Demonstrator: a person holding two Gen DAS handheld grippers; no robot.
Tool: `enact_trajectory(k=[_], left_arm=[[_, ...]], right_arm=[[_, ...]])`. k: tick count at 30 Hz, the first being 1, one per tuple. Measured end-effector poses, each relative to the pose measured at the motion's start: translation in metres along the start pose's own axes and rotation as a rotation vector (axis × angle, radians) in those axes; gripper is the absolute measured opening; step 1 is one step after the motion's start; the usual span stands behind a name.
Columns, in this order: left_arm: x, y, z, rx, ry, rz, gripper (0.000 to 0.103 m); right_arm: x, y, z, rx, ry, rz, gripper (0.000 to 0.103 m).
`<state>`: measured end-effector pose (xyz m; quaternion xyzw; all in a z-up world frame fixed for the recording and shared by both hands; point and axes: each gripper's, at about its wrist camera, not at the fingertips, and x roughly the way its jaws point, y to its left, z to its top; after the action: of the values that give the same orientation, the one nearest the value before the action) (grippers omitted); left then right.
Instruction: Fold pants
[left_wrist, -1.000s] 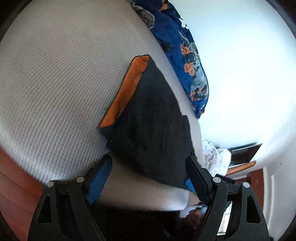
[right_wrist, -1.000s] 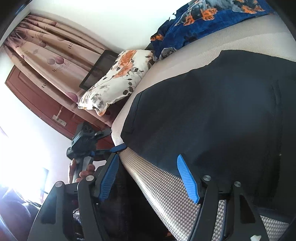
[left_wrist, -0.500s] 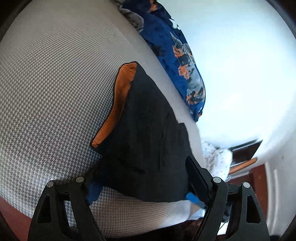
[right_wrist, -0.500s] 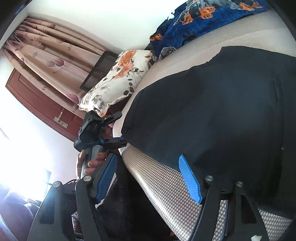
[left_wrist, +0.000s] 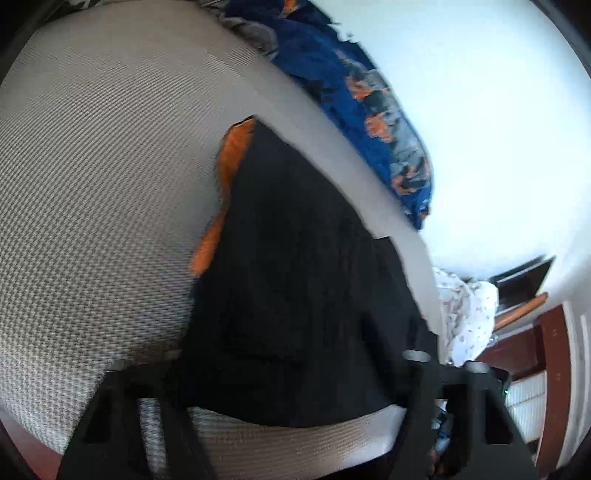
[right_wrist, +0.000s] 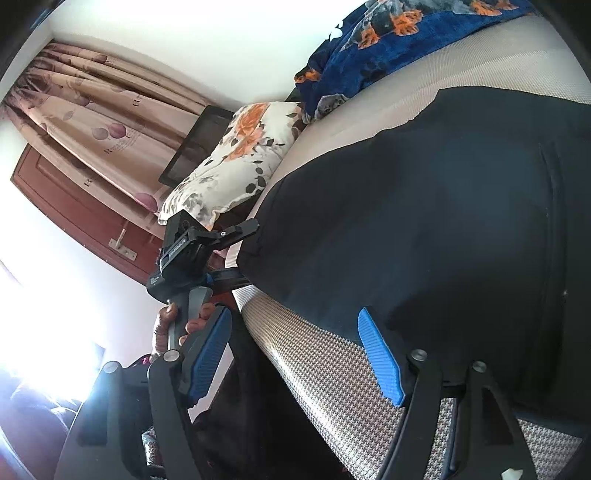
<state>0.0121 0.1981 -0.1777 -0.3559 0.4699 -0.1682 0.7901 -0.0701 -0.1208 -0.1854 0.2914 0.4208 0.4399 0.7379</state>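
Change: the left claw (left_wrist: 291, 373) had just been closing, the near hem of the pants (left_wrist: 295, 280) between its jaws; whether the pads pressed yet, I could not tell.
Meaning: probably the pickup for a fold.
Right claw (right_wrist: 295, 354): parted wide, empty, at the bed (right_wrist: 332, 369) edge.
Pants: flat on the bed, long axis running lower centre to upper centre in the left view, orange lining (left_wrist: 232, 155) far.

Pants (right_wrist: 424, 221) on bed (right_wrist: 325, 376); pillow (right_wrist: 229, 166) behind

Both wrist views are looking forward and down past their jaws, close over the bed (left_wrist: 92, 184). Both are sharing the black pants (left_wrist: 295, 277) (right_wrist: 424, 221); the right view is also catching the left gripper (right_wrist: 247, 254).
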Motion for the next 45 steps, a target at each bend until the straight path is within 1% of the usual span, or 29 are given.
enact_trajectory(k=[1,2,3,4,5,7,11,13,16,19,22,28,34,41,45], left_arm=[[0.005,0.005,0.002,-0.025,0.016,-0.013,0.035],[0.005,0.008,0.002,-0.039,0.013,-0.031,0.034],[0.005,0.008,0.001,-0.030,0.015,-0.026,0.033],[0.005,0.004,0.000,-0.001,0.012,-0.004,0.032],[0.005,-0.004,-0.001,0.041,-0.001,0.028,0.031],[0.002,-0.010,-0.004,0.077,-0.029,0.044,0.030],[-0.007,-0.022,-0.009,0.126,-0.097,0.045,0.029],[-0.011,-0.028,-0.012,0.149,-0.132,0.031,0.029],[-0.016,-0.046,-0.018,0.234,-0.183,0.052,0.029],[-0.019,-0.060,-0.019,0.284,-0.212,0.051,0.029],[-0.021,-0.069,-0.020,0.309,-0.227,0.041,0.028],[-0.023,-0.092,-0.021,0.351,-0.241,0.018,0.028],[-0.021,-0.116,-0.023,0.399,-0.243,-0.009,0.028],[-0.008,-0.162,-0.039,0.539,-0.234,-0.023,0.028],[0.004,-0.182,-0.048,0.595,-0.219,-0.032,0.028]], right_arm=[[-0.001,-0.001,0.000,0.000,0.000,0.000,0.069],[-0.001,-0.001,0.000,0.001,0.000,0.000,0.069],[-0.001,-0.001,0.000,0.002,0.000,-0.001,0.070],[-0.001,-0.001,0.000,0.002,0.001,-0.001,0.070],[-0.001,-0.001,0.000,0.002,0.001,-0.002,0.070],[-0.001,-0.001,0.000,0.002,0.001,-0.002,0.070],[-0.003,-0.001,0.001,-0.002,-0.002,-0.008,0.070],[-0.003,-0.002,0.002,0.000,-0.007,-0.011,0.070],[-0.006,-0.005,0.004,0.007,-0.023,-0.013,0.070],[-0.011,-0.009,0.007,0.020,-0.041,-0.016,0.071],[-0.015,-0.013,0.007,0.040,-0.054,0.003,0.070],[-0.017,-0.009,0.009,0.031,-0.066,0.004,0.070],[-0.029,-0.003,0.017,0.016,-0.103,0.014,0.070],[-0.061,-0.009,0.033,0.073,-0.205,0.063,0.073],[-0.078,-0.017,0.040,0.120,-0.258,0.094,0.073]])
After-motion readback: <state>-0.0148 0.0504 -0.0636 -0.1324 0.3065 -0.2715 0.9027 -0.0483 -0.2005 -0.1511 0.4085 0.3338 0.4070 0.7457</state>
